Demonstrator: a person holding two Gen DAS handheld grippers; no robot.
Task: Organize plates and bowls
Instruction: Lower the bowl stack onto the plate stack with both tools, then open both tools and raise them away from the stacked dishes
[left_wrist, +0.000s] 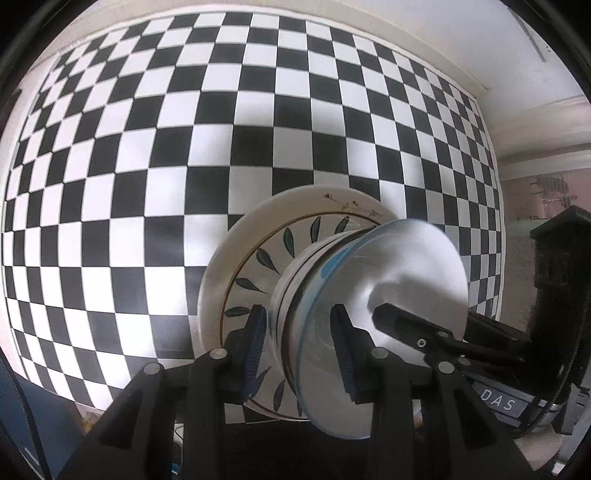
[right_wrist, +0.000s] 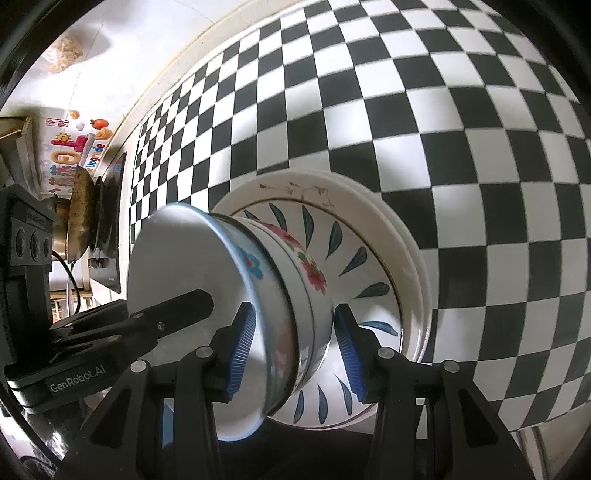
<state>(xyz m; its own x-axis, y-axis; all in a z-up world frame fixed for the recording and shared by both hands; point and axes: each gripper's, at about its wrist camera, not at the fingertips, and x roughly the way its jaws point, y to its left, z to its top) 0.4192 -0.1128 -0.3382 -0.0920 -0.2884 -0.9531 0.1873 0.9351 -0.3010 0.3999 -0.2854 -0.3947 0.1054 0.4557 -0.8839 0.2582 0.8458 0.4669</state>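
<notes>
A nest of bowls (left_wrist: 406, 266) stands on a white plate with blue leaves (left_wrist: 258, 258), which tops a pile of white plates on the checked cloth (left_wrist: 147, 147). The top bowl (right_wrist: 177, 258) has a blue rim, and a floral bowl (right_wrist: 310, 273) sits under it. My left gripper (left_wrist: 299, 343) is shut on the near wall of the nest, one finger inside and one outside. My right gripper (right_wrist: 291, 347) clamps the opposite wall the same way, over the leaf plate (right_wrist: 354, 258). Each view shows the other gripper's finger inside the top bowl. Whether the bowls rest on the plate or hang just above it I cannot tell.
The checked cloth (right_wrist: 443, 110) spreads far beyond the plates. Off the table's left end in the right wrist view stand a brass-coloured pot (right_wrist: 79, 218) and a black appliance (right_wrist: 110, 229), below a wall with stickers (right_wrist: 70, 147). The table's near edge runs under the plate pile.
</notes>
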